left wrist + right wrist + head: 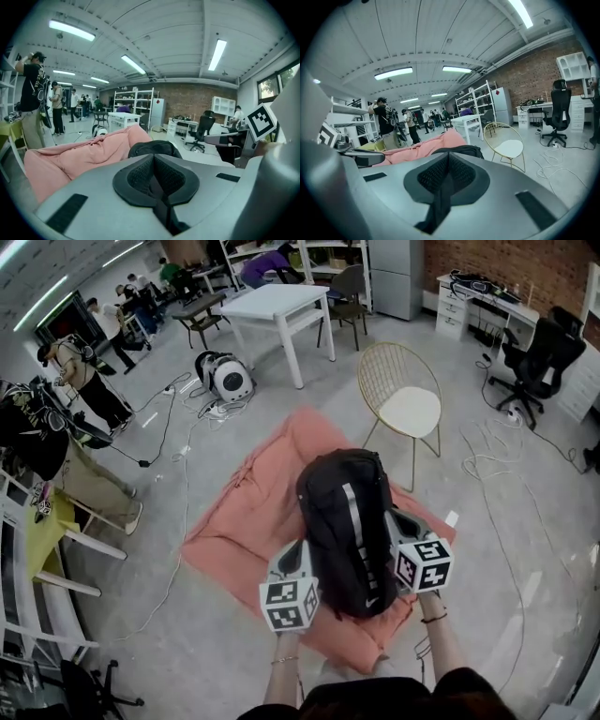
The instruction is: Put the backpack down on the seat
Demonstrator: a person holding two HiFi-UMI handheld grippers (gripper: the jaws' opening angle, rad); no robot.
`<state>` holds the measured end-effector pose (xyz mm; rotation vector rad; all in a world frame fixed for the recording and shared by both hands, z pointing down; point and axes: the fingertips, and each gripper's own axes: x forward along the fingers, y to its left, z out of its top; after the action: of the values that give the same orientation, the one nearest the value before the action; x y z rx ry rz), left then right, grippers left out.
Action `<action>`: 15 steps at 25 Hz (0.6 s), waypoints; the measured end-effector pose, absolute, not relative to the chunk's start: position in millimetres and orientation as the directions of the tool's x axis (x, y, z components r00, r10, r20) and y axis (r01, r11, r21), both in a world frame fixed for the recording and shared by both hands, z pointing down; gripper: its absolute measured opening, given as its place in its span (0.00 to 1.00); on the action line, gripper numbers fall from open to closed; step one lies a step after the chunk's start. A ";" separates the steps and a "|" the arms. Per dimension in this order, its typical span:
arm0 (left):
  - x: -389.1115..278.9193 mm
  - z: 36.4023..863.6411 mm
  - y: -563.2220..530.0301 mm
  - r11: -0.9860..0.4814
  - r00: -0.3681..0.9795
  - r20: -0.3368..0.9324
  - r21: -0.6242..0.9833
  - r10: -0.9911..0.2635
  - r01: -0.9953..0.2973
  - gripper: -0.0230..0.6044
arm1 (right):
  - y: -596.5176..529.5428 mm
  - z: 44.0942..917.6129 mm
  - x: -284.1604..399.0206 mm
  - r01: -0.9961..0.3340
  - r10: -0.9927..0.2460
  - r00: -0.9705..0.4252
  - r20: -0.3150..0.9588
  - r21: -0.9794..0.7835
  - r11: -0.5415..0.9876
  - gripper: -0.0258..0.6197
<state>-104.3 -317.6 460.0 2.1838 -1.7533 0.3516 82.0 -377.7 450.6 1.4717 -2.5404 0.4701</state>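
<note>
Plainly, both pairs of jaws are closed right down. In the left gripper view the left gripper (153,176) has its pads together on a black strap (165,213) that runs out of the gap toward the bottom of the frame. In the right gripper view the right gripper (447,176) pinches a second strap (435,208) the same way. Each hold is on thin webbing only, so I would keep both clamped until the load rests fully on something.

In the head view the backpack (345,531) is held upright between the two grippers at lower centre, over a pink cushion (239,507) spread on the floor. The seat meant is most likely the white pad (409,411) of the gold wire chair (401,371), which stands above and right of the bag in the frame, apart from it. It could instead be the pink cushion; I cannot tell.

To do the step well, the two hands should travel together and level, so the bag neither swings nor tilts. It should come squarely over the pad and sink until its base bears weight, leaning toward the wire back. Only then should the jaws let go. The chair looks light, so a landing on its front edge might tip it. Loose cables (497,460) lie on the floor right of it, a thing to step around.
</note>
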 end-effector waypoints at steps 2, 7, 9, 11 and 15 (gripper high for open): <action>-102.3 450.2 -307.3 -0.213 0.228 0.364 0.082 -0.903 -0.974 0.06 | -366.6 439.0 83.6 -0.857 -0.811 -0.515 0.277 -0.178 0.483 0.06; -100.6 425.7 -277.3 -0.253 0.261 0.321 0.067 -0.910 -0.965 0.06 | -330.9 413.0 84.8 -0.843 -0.811 -0.539 0.229 -0.148 0.518 0.06; -98.1 413.6 -266.8 -0.268 0.275 0.300 0.063 -0.913 -0.961 0.06 | -318.8 401.2 86.2 -0.833 -0.809 -0.553 0.200 -0.150 0.532 0.06; -95.2 402.3 -257.8 -0.278 0.284 0.276 0.061 -0.918 -0.959 0.06 | -309.5 389.1 88.9 -0.823 -0.806 -0.567 0.171 -0.150 0.548 0.06; -96.7 388.7 -239.8 -0.282 0.284 0.245 0.044 -0.927 -0.958 0.06 | -289.8 368.1 93.9 -0.808 -0.801 -0.588 0.115 -0.144 0.572 0.06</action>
<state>-96.7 -239.8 388.7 2.3650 -1.7598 0.2550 93.9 -289.8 368.1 1.4089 -2.7526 0.2816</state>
